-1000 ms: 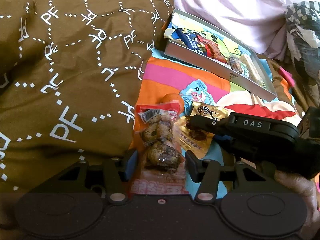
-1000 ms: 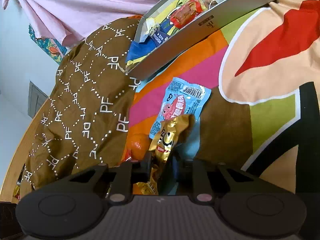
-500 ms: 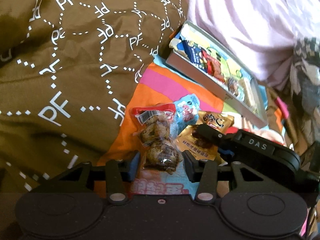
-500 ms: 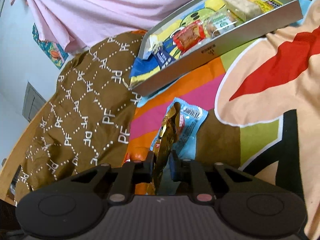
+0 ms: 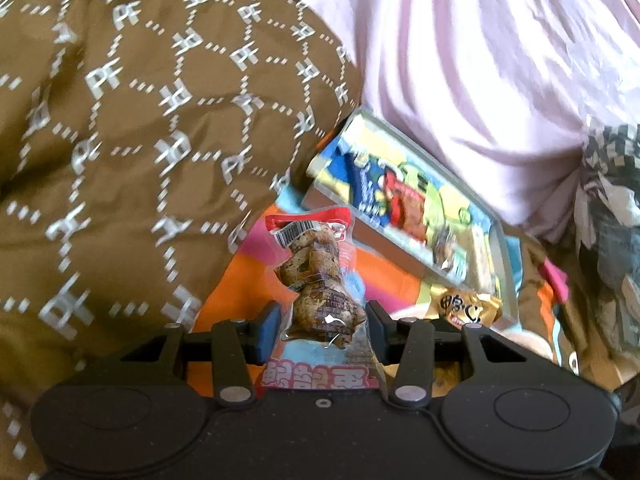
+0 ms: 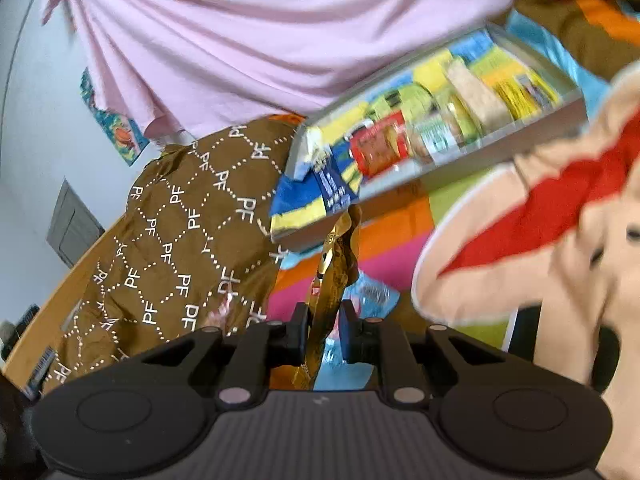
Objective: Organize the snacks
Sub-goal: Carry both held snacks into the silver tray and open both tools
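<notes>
Meanwhile left hand-held gripper (image 5: 322,330) clamps clear snack pack (image 5: 316,280), lower end hidden; right hand-held gripper (image 6: 325,332) pinches gold packet (image 6: 334,276) edge-on; tray (image 6: 532,130) contents blurred.

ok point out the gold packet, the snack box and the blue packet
gold packet (image 6: 334,268): right wrist view, crinkled middle
snack box (image 6: 452,164): right wrist view, front wall
blue packet (image 6: 374,296): right wrist view, top part

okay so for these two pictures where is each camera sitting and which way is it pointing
Left wrist: rides the left gripper, facing forward over a clear meat snack pack toward the snack box.
Right wrist: rides the right gripper, facing forward past a gold packet.
Shared: snack box, brown quilt, pink cloth.
</notes>
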Demonstrator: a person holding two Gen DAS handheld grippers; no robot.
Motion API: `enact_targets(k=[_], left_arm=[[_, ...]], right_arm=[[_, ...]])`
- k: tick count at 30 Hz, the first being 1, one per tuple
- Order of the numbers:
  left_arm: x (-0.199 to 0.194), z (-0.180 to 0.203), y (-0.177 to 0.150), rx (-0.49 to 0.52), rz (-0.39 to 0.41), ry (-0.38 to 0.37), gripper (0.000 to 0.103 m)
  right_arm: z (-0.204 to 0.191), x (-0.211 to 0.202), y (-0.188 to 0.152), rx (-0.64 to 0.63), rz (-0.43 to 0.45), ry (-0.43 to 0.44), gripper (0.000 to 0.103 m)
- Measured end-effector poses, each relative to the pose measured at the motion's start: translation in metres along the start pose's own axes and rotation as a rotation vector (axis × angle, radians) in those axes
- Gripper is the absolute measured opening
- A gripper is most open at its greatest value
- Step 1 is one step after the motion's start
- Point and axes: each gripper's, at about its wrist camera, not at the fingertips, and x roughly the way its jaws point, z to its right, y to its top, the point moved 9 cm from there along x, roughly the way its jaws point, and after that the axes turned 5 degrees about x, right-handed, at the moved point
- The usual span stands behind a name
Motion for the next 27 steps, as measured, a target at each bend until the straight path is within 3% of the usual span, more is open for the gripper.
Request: enact_targets(k=[9, 17, 27], left_arm=[[0.043, 0.040, 0.071, 0.032, 0.057, -0.008, 0.048], [0.105, 0.059, 0.111, 0.053, 0.025, -0.015, 0.048], [0.162, 0.056, 0.112, 0.139, -0.013, 0.041, 0.048]], right_arm=[[-0.002, 0.026, 0.064, -0.091, 0.143, 0.048, 0.017], [-0.005, 0.057, 0.108, -0.159, 0.269, 0.075, 0.018], [0.012, 0.097, 0.104, -0.205, 0.221, 0.057, 0.018]])
